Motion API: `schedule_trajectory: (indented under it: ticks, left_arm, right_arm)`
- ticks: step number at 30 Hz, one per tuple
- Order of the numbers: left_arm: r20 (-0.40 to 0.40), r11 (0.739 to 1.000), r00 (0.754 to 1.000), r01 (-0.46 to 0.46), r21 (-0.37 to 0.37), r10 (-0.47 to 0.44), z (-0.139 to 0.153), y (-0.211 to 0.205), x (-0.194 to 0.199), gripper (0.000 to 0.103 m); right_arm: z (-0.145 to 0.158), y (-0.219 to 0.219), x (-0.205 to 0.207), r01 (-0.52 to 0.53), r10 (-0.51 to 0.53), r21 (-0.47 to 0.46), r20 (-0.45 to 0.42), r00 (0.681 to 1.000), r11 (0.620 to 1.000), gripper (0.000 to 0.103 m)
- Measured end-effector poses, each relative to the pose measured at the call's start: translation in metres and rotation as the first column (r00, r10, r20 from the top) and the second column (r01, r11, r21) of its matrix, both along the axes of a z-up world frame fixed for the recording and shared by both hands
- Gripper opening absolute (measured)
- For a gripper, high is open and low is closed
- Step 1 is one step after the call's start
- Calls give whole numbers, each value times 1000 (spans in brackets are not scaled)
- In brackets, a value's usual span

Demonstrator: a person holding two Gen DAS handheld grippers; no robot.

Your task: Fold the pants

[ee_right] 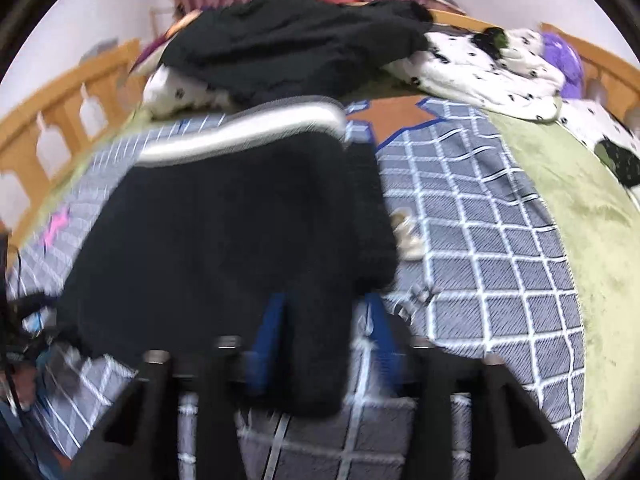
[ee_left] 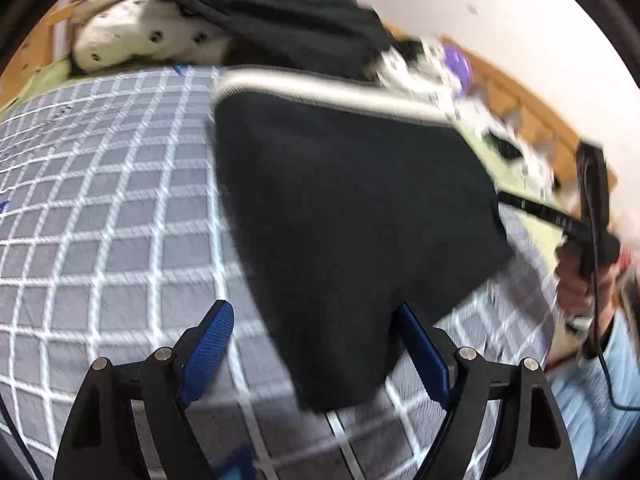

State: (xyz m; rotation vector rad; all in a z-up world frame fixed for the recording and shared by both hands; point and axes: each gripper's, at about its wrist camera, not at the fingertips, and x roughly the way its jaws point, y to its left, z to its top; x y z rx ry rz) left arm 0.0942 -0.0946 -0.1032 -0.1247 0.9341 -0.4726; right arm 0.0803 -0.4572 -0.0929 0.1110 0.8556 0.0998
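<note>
I see the black pants (ee_left: 352,216) lying on the grey checked sheet (ee_left: 100,208), centre of the left wrist view, grey waistband (ee_left: 320,88) toward the top of frame. They look already folded into a short, thick packet; I judge the fold is nearly done.

My left gripper (ee_left: 316,344) stands wide apart at the bottom of the frame. The near corner of the pants lies btw. the 2 blue pads (ee_left: 212,340), but they do not press it, so nothing is held.

My right gripper (ee_right: 324,340), bottom centre of the right wrist view, is also apart, approx. half way; a flap of black cloth lies btw. its pads, without a clamp as far as the blur allows. I think it is letting go, so the packet stays flat.

A dark clothes pile (ee_right: 288,40) waits at the top of frame, well apart from the packet.
</note>
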Motion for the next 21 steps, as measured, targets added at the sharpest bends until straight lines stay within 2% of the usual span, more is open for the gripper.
schedule_trajectory:
  ticks: [2,5,8,9,11,12,14,16,17,19,20,21]
  left_arm:
    - [-24,999,999,-25,-36,25,3,7,19,83]
    - [-77,993,993,-93,-76,87,-4,15,57,82]
    - [-137,985,985,-121,-127,103,-20,16,87,82]
    - [-162,981,982,-125,-148,101,-27,17,91,83]
    - [-191,974,977,-127,-187,90,-38,17,101,82]
    - [-179,973,980,-120,-196,85,-38,16,102,79]
    - [-178,974,982,-103,-201,67,-40,10,108,69]
    - [-206,968,977,-105,-226,57,-43,5,115,50]
    - [-229,965,972,-110,-238,55,-43,3,119,45]
    - [-226,958,973,-108,-264,47,-37,6,121,27]
    - [-210,952,977,-94,-290,33,-30,10,120,24]
    - [-199,947,980,-81,-310,18,-24,13,120,21]
  right_arm:
    - [6,-10,13,26,-26,44,10,1000,999,60]
    - [8,-16,46,24,-21,98,-26,999,995,67]
    - [-4,-6,79,-7,11,36,-96,995,999,68]
    - [-9,-2,89,-17,17,0,-112,994,1000,72]
    - [-14,-4,100,-18,19,15,-127,992,1000,74]
    - [-19,-10,108,-6,15,61,-145,989,998,74]
    - [-29,-21,119,16,11,146,-179,984,989,74]
    - [-43,-26,127,18,31,236,-202,979,971,74]
    - [-45,-26,127,11,43,260,-199,979,966,69]
    - [-38,-25,121,5,47,274,-181,982,962,63]
    - [-33,-25,117,12,36,273,-173,984,962,54]
    - [-25,-24,111,20,25,276,-159,987,961,41]
